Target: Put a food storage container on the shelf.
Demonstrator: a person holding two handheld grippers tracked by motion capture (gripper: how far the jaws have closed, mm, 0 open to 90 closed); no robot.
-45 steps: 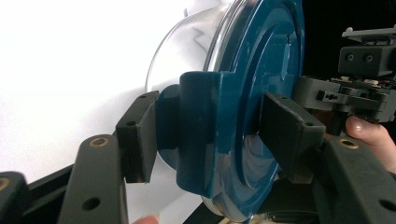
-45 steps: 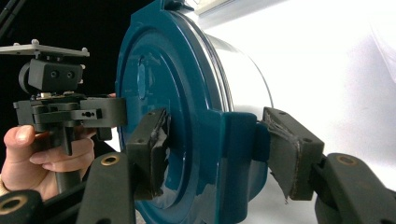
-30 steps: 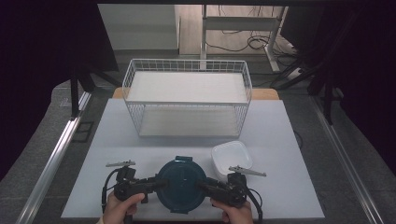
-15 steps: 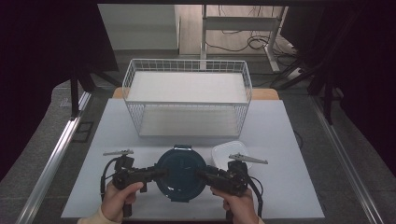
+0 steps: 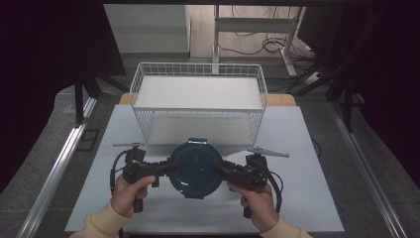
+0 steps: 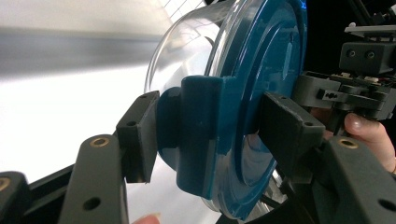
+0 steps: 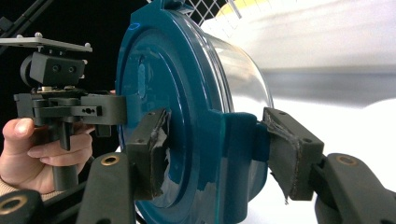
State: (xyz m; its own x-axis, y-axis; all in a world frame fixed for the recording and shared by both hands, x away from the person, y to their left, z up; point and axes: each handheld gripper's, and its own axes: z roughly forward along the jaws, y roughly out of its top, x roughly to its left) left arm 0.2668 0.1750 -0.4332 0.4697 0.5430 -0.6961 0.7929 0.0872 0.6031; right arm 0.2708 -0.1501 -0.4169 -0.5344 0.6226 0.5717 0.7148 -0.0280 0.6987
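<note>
You have the round container point(image 5: 196, 168) clamped from both sides just in front of the wire basket point(image 5: 198, 106), above the bench point(image 5: 307, 163): left claw point(image 5: 171, 167) closed on the latch tab at its left rim, right claw point(image 5: 220, 169) closed on the tab opposite. In each gripper view one pad sits on the blue lid point(image 6: 275, 70) and the other behind the tab, so the two grips probably share the weight and keep it level (one tab alone would likely let it tip). From above, the lid hides the clear bowl point(image 7: 243, 60) and any contents. The right claw's pad covering point(image 7: 285, 154) looks torn. Whether the container clears the bench entirely is hard to make out.
</note>
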